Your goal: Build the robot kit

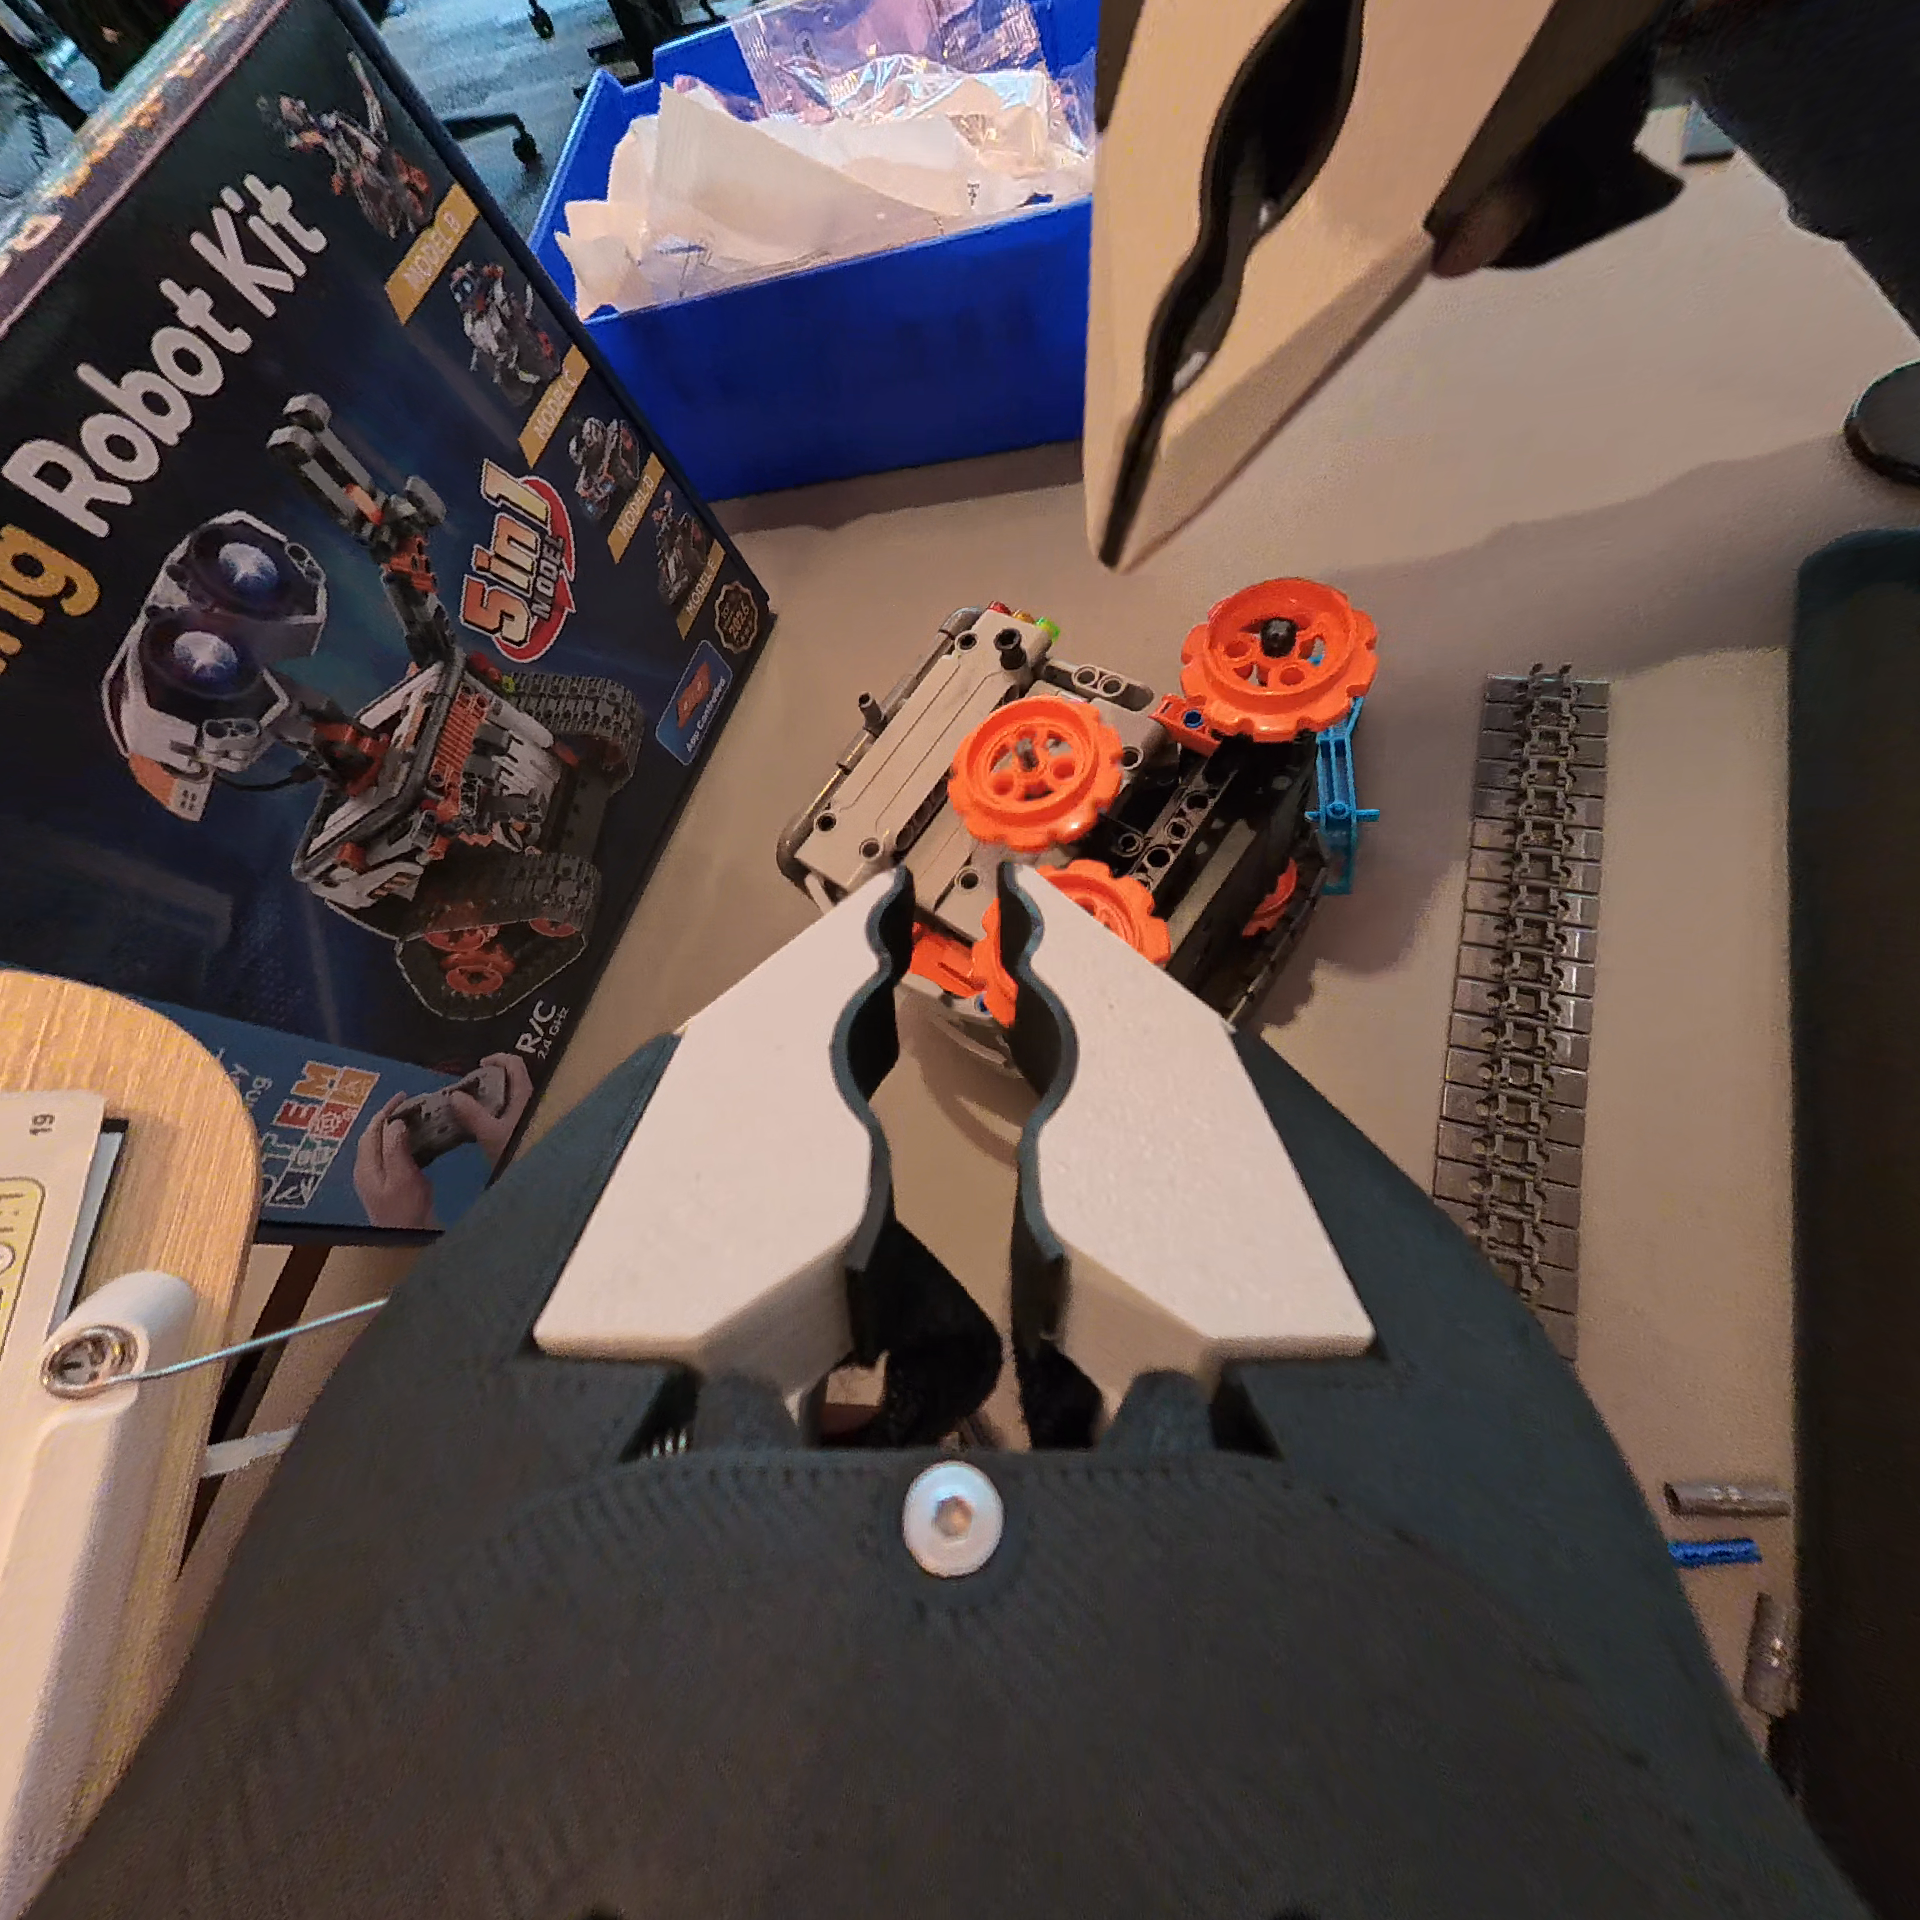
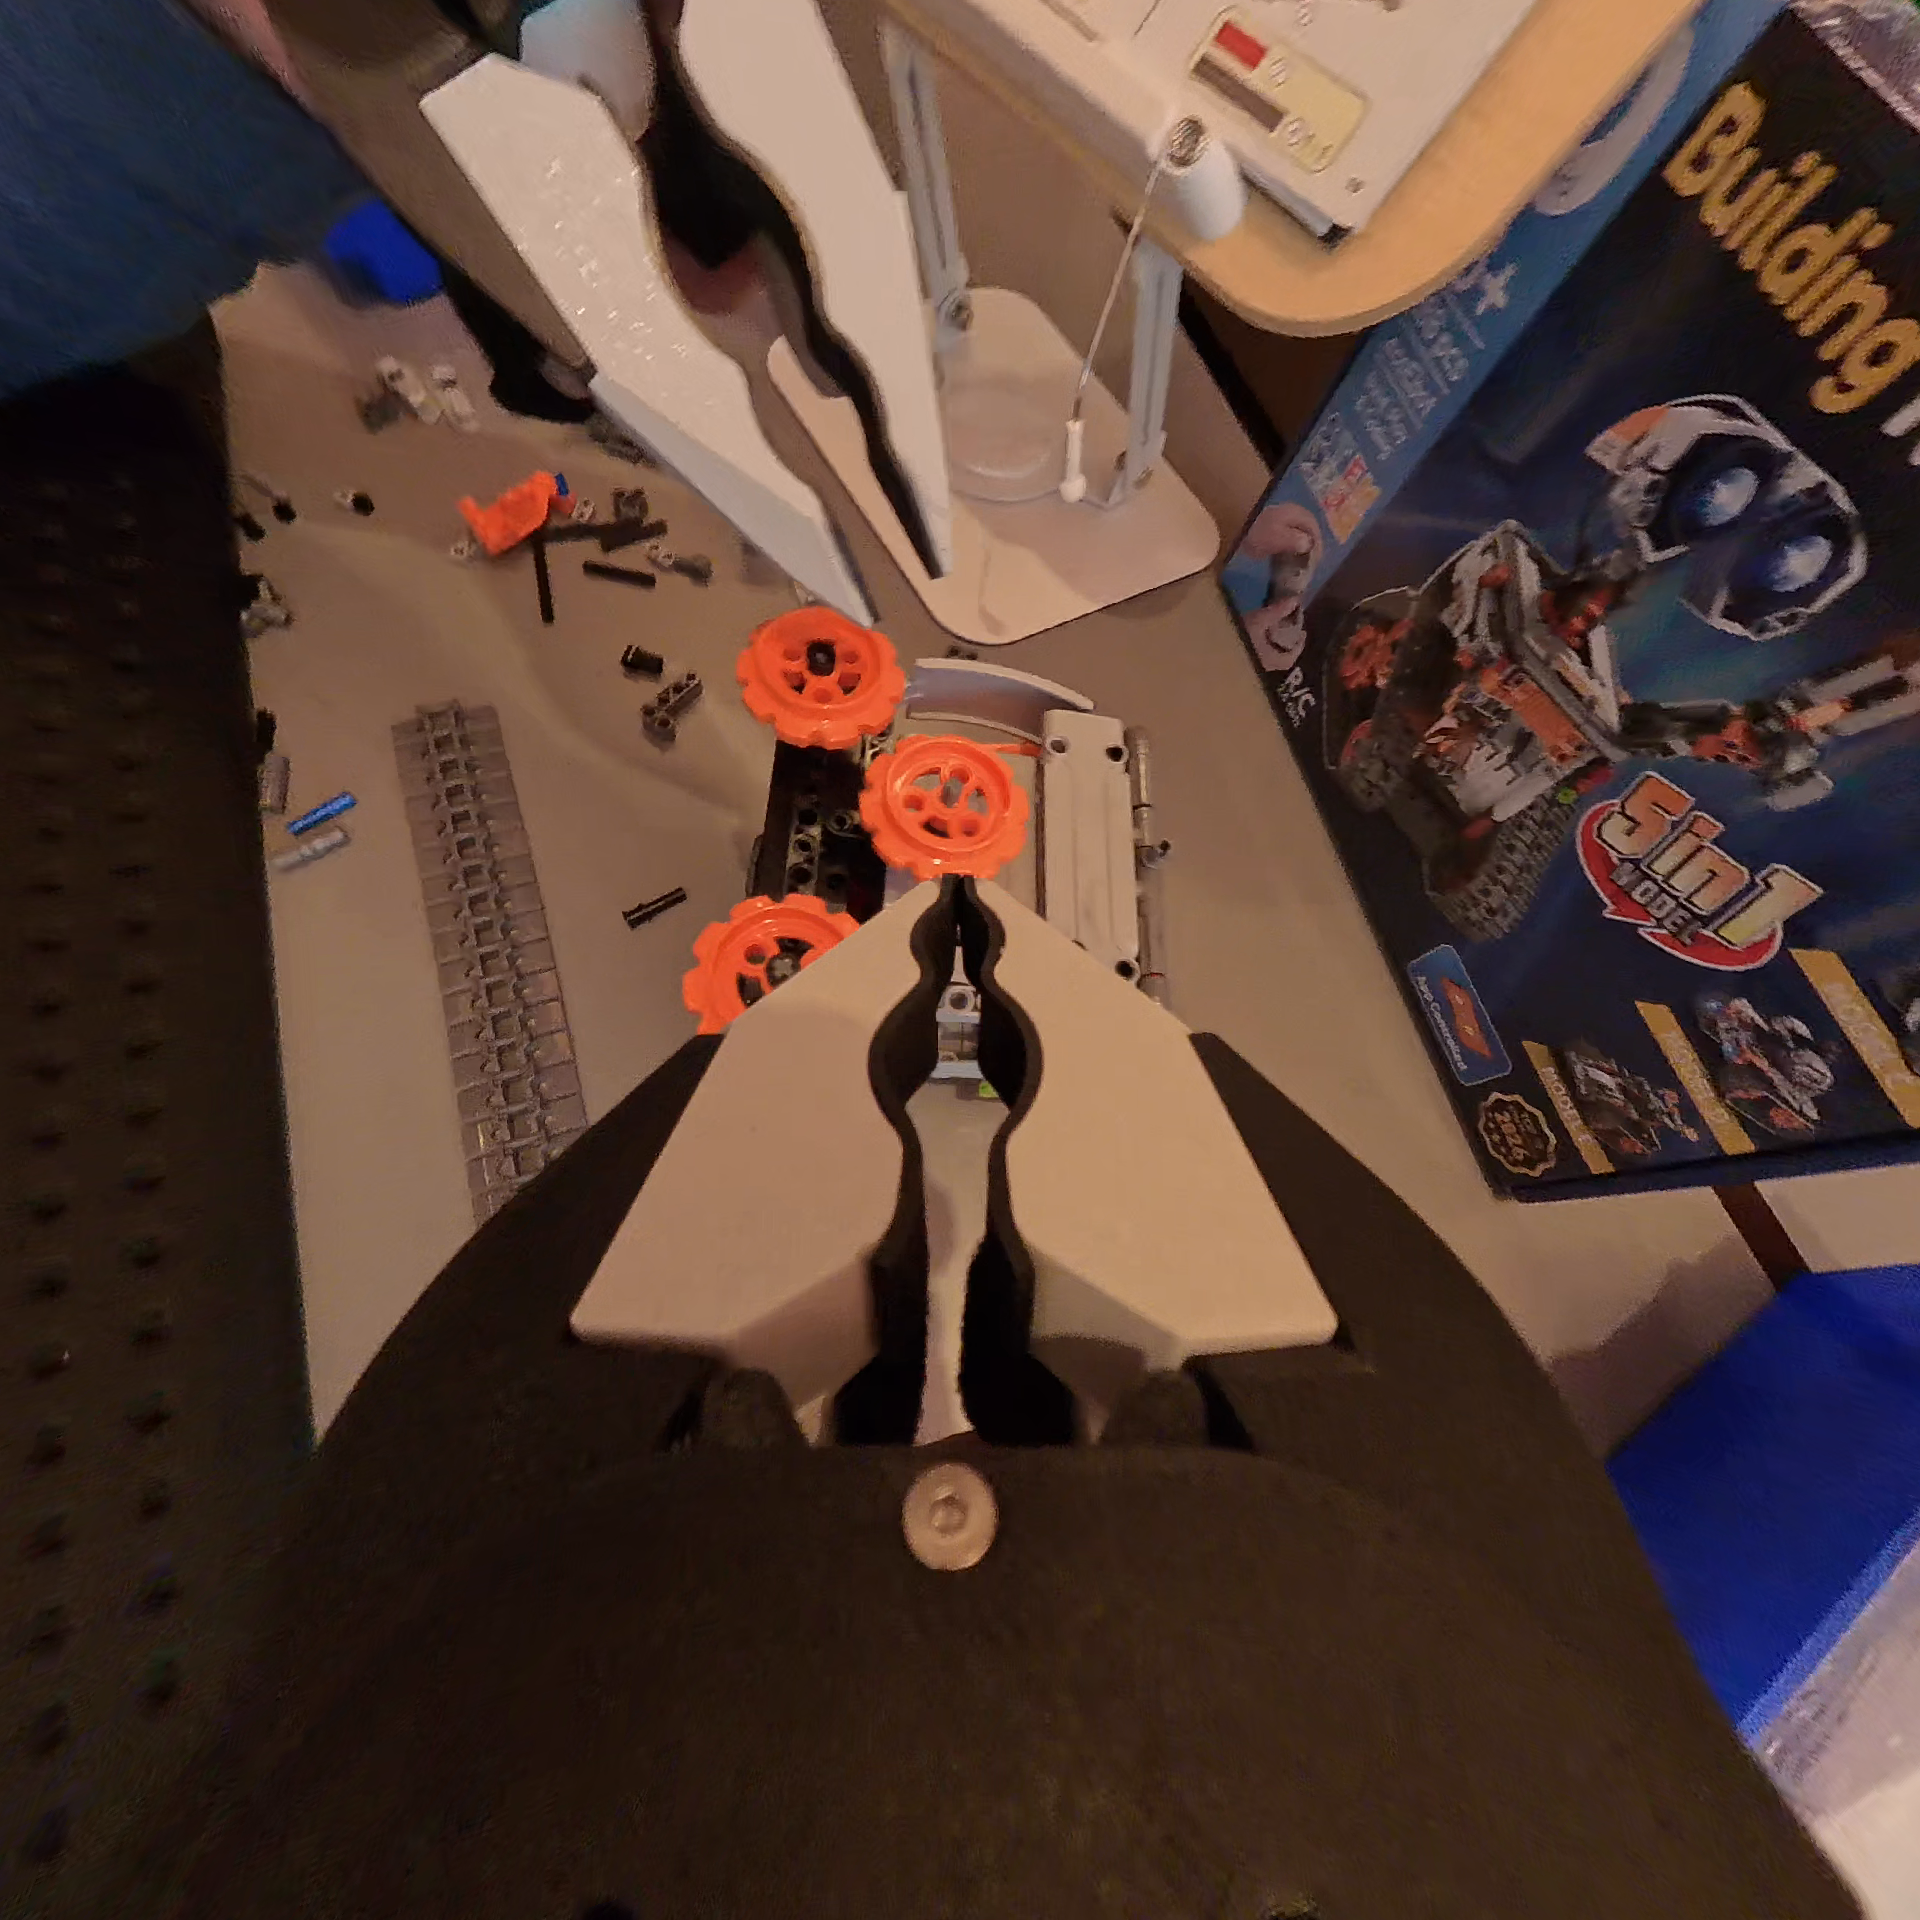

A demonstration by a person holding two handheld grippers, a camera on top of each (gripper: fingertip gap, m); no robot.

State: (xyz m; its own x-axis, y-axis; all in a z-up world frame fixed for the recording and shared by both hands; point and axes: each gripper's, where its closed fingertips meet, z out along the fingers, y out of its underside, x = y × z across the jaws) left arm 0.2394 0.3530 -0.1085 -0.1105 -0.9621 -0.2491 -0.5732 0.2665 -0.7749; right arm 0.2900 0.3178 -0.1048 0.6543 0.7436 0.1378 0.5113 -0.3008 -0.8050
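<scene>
Directly above a half-built grey-and-black brick vehicle with orange toothed wheels (image 1: pixel 1049 800), the left gripper (image 1: pixel 954 883) is held with a narrow gap between its white fingers, nothing pinched. Opposite, the right gripper (image 2: pixel 956 888) is seen nearly pressed together, its tips at one orange wheel's (image 2: pixel 943 802) rim; contact cannot be told. Beside the vehicle a grey linked track strip (image 1: pixel 1522 977) is laid flat; a dark-blue printed kit box (image 1: pixel 312 582) and a blue plastic bin (image 1: pixel 862 353) are set nearby.

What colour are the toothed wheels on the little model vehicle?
Orange toothed wheels on the model vehicle; clearest in the left wrist view.
</scene>
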